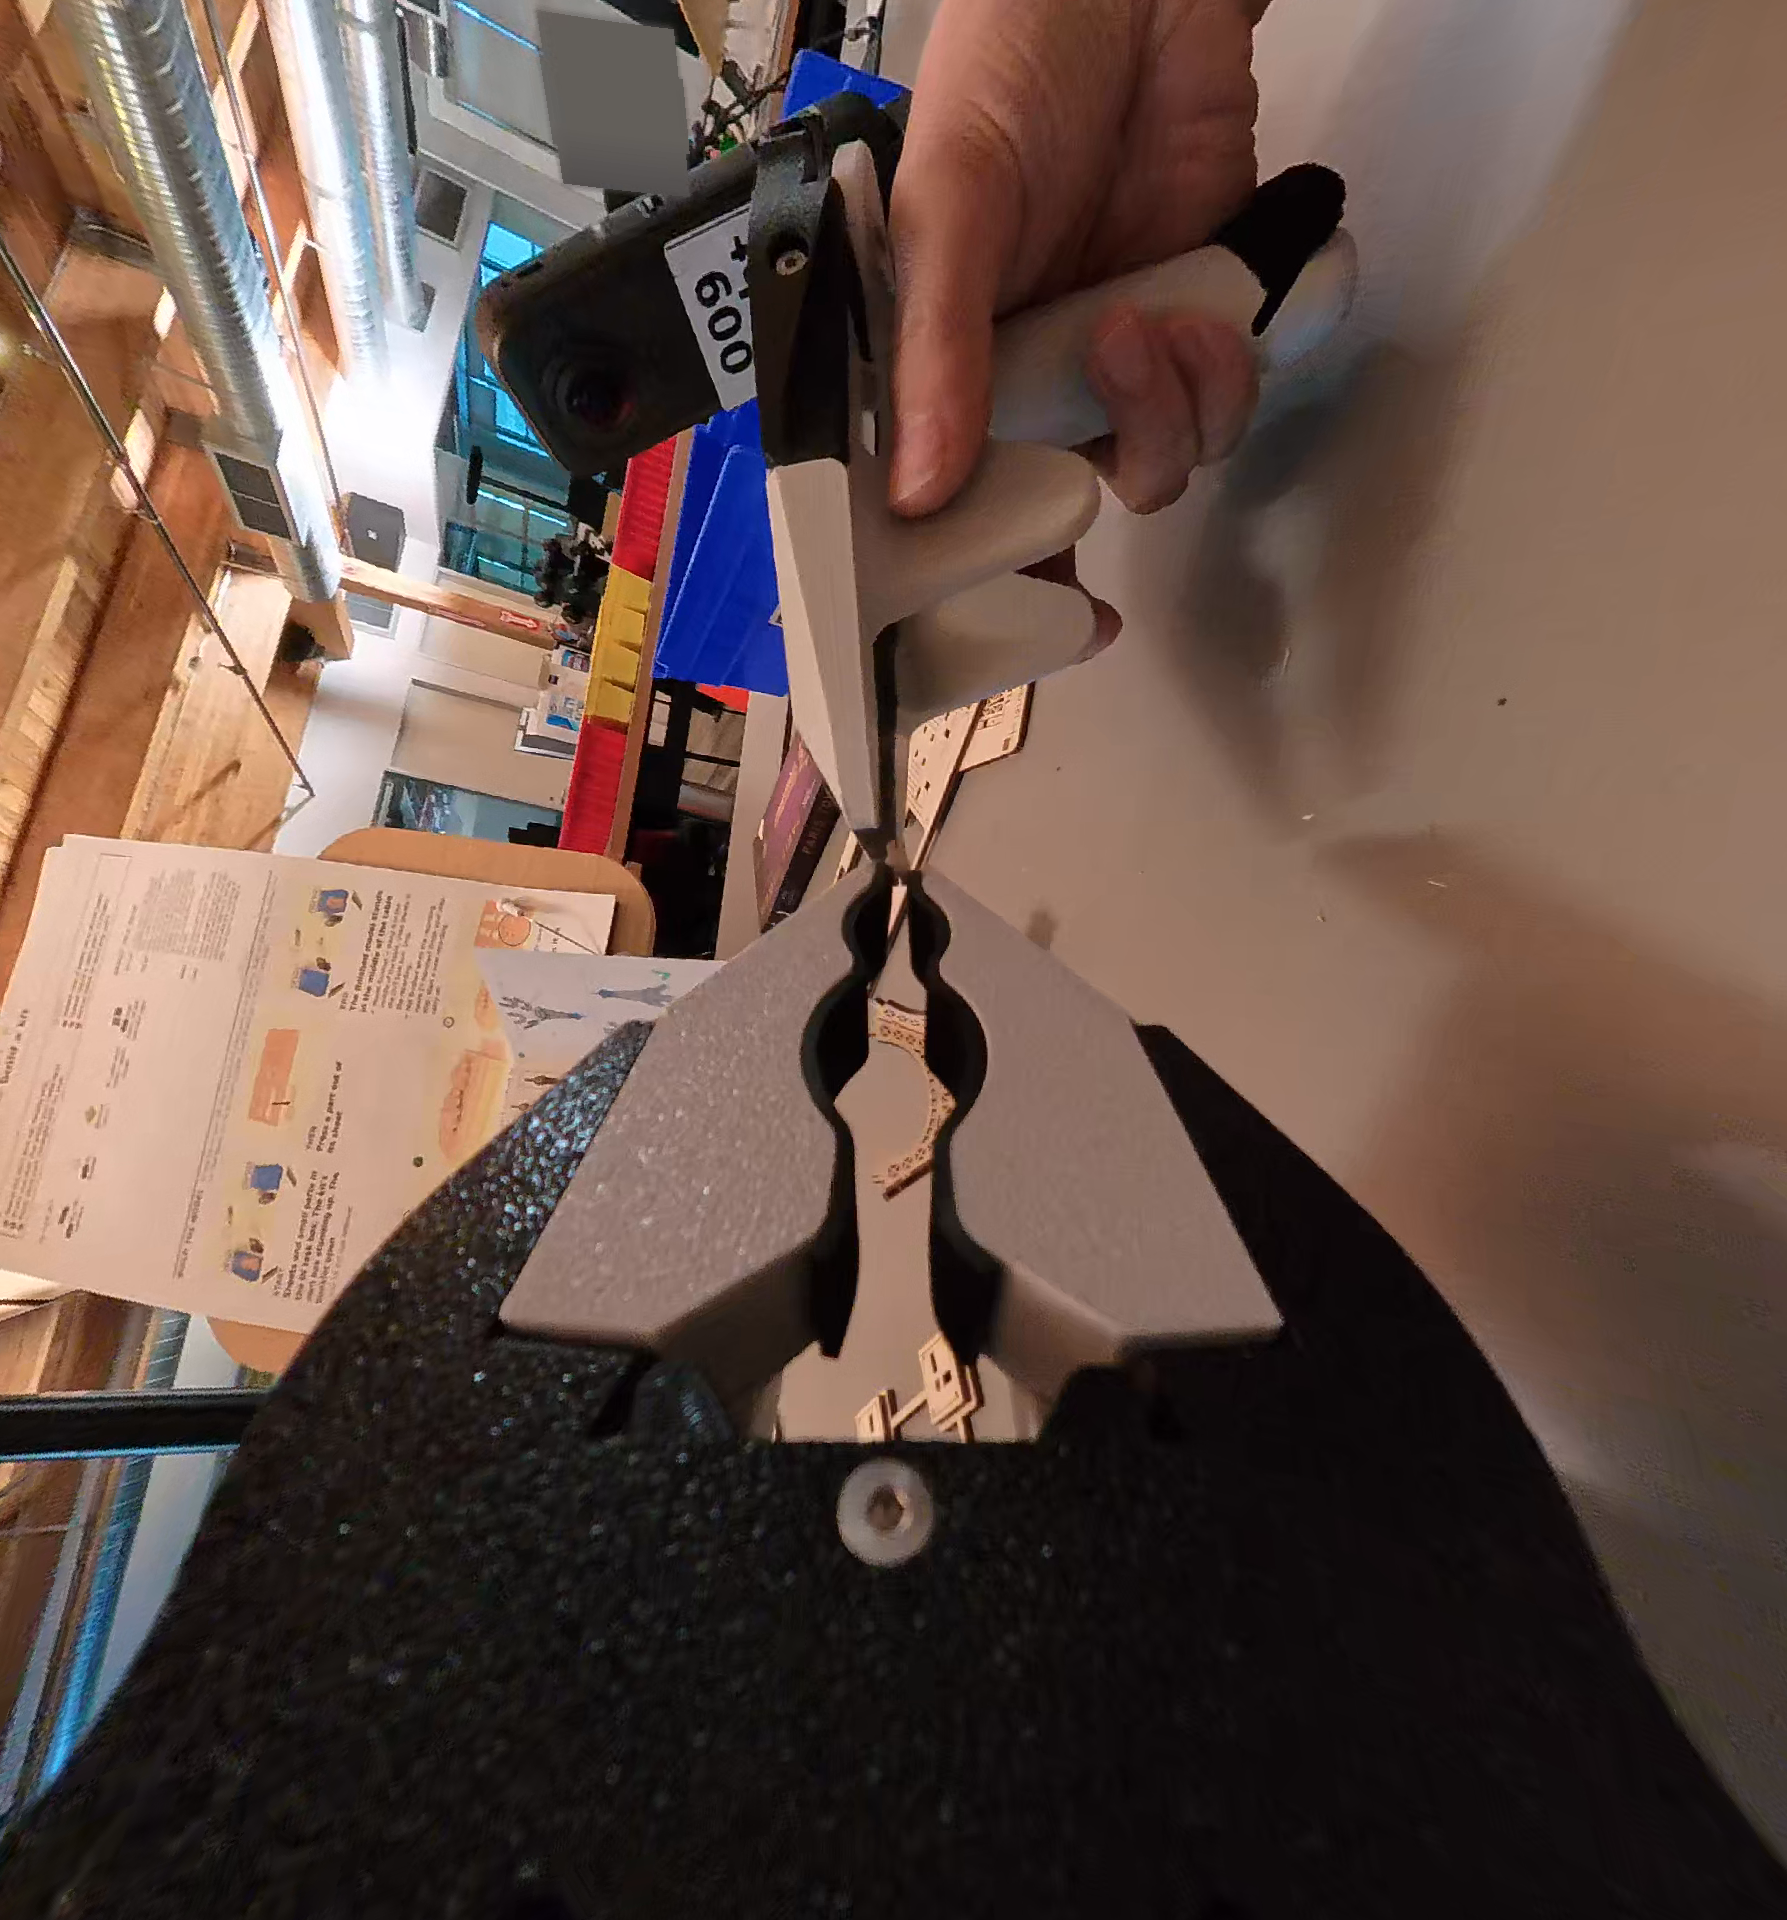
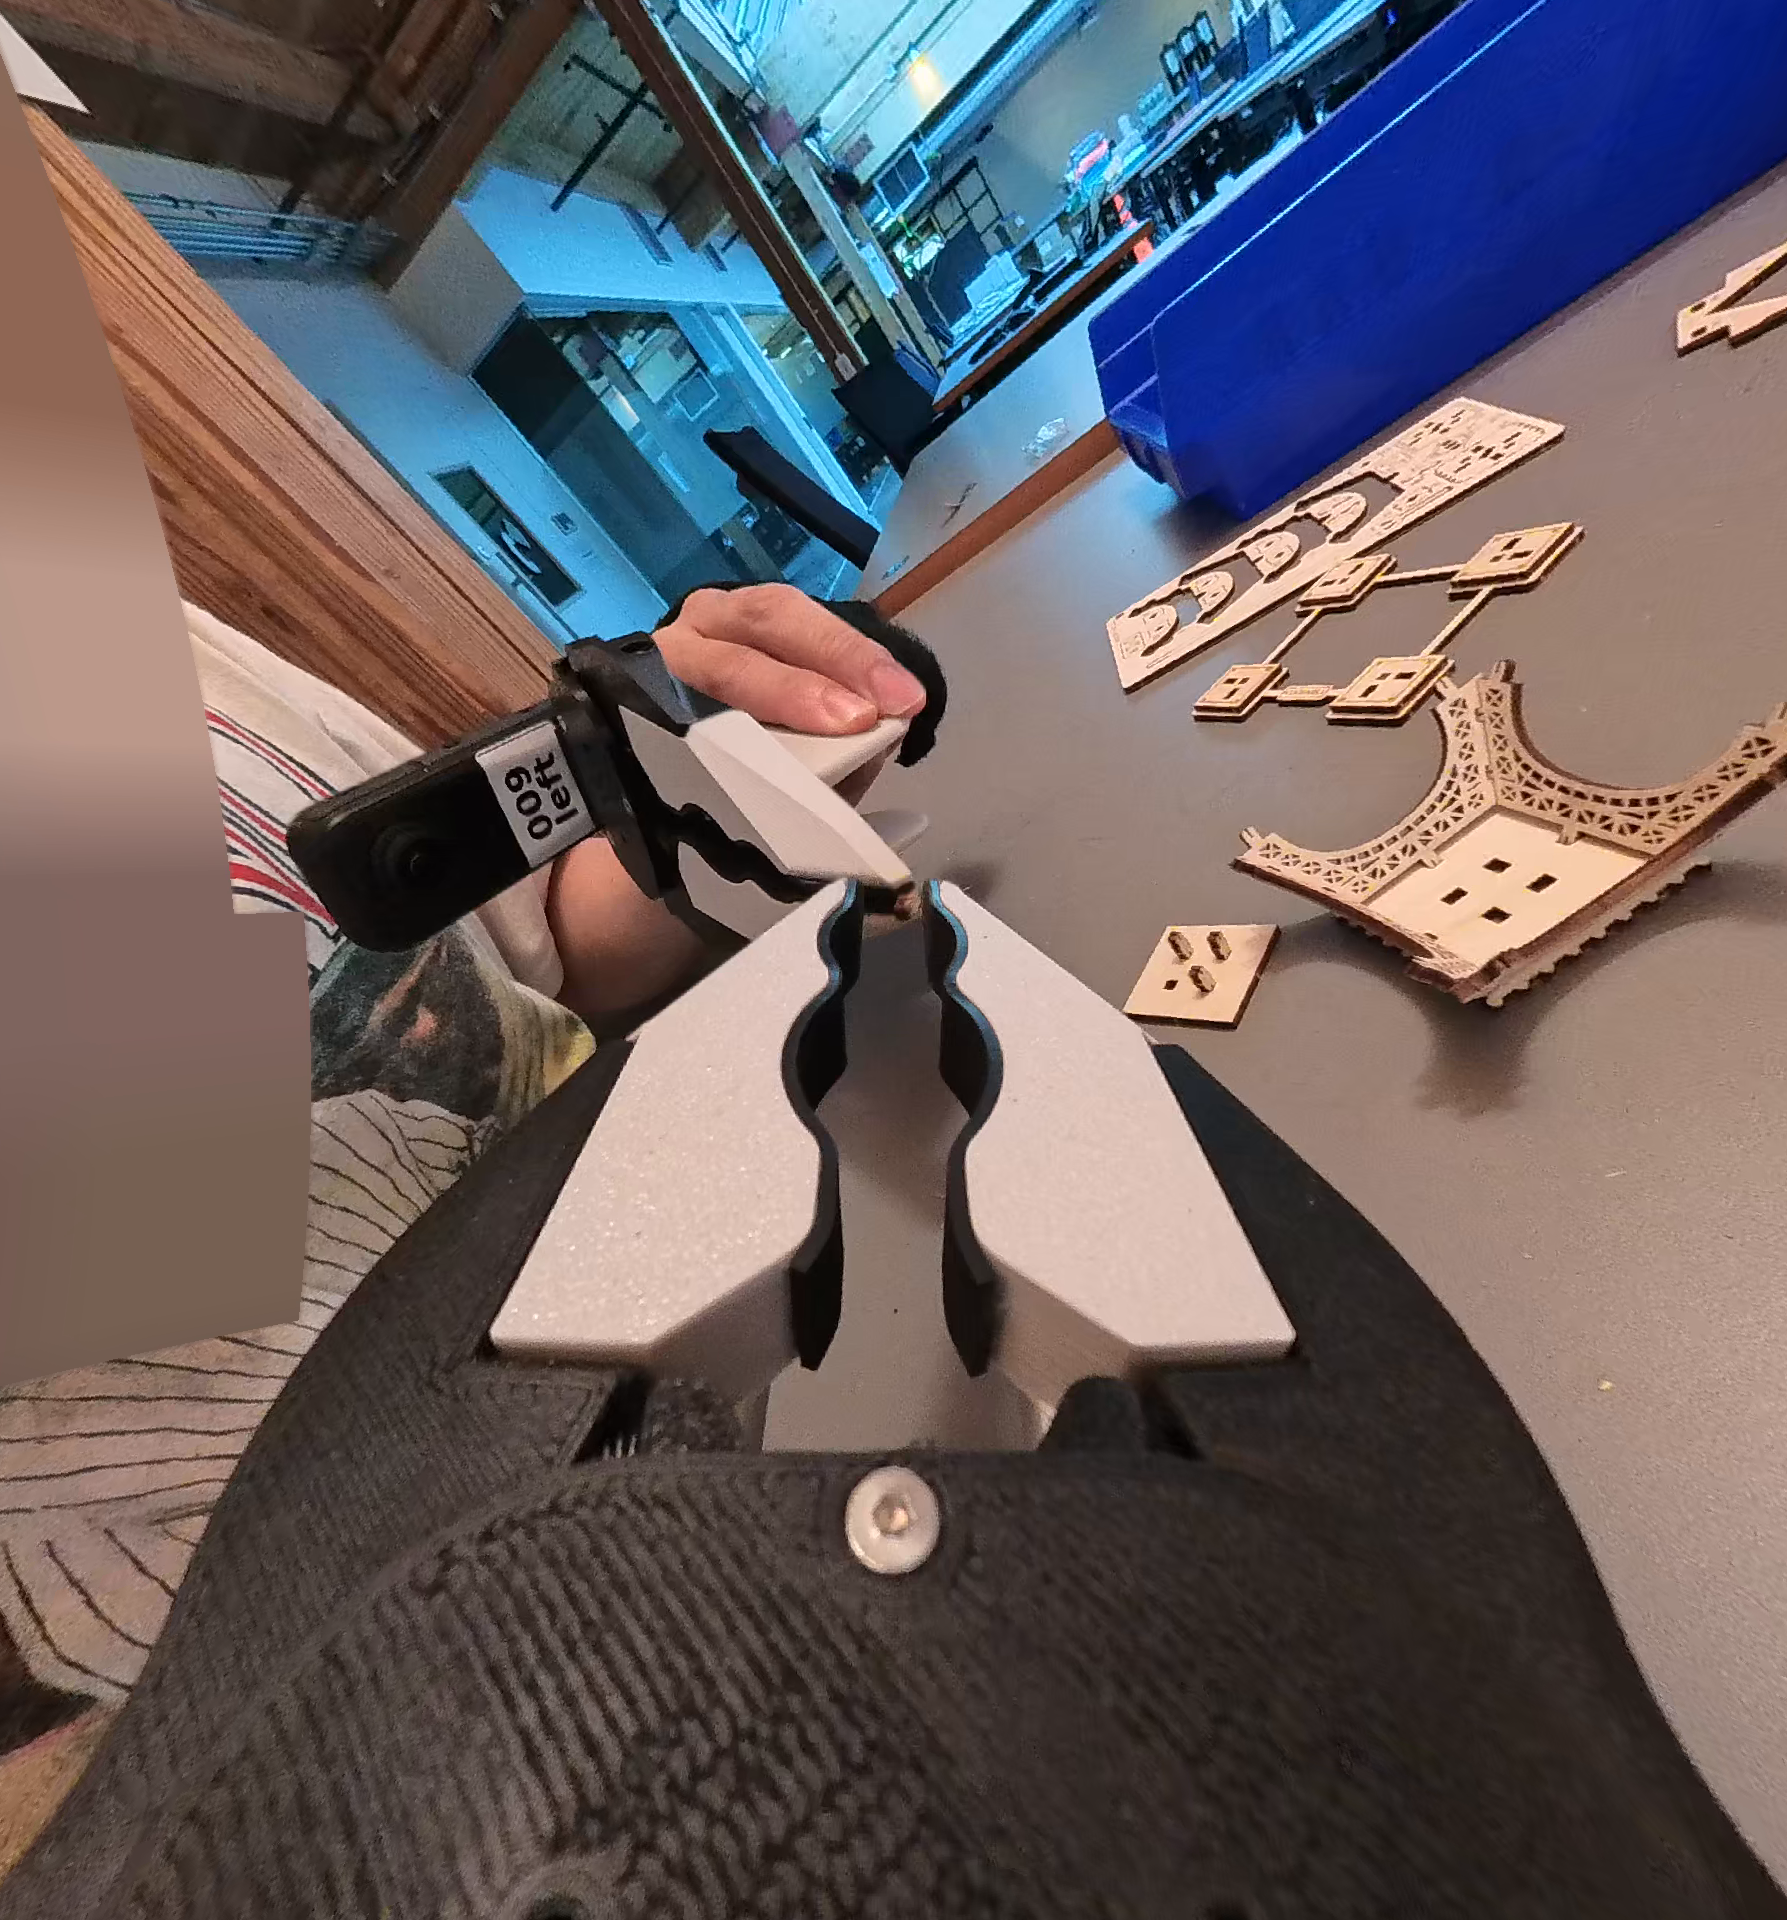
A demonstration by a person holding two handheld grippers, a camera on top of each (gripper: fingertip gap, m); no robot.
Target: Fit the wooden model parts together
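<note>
In the left wrist view my left gripper (image 1: 894, 881) is shut on a thin wooden part (image 1: 899, 914), seen edge-on between its tips. My right gripper (image 1: 876, 831) comes down from above and meets it tip to tip. In the right wrist view my right gripper (image 2: 891, 896) has its jaws a narrow gap apart. The left gripper (image 2: 899, 883) pokes the small brown part (image 2: 907, 906) into that gap. A wooden tower base section (image 2: 1533, 831) lies on the grey table (image 2: 1491, 1247) to the right, with a small square plate with pegs (image 2: 1201, 971) beside it.
A frame of four joined squares (image 2: 1388, 623) and a punched wooden sheet (image 2: 1388, 478) lie farther back, before blue bins (image 2: 1491, 260). Another cut-out frame (image 2: 1772, 281) is at the top right. An instruction sheet (image 1: 245, 1060) stands at the left. A person's clothing fills the left of the right wrist view. The grippers are tip to tip, or close to it.
</note>
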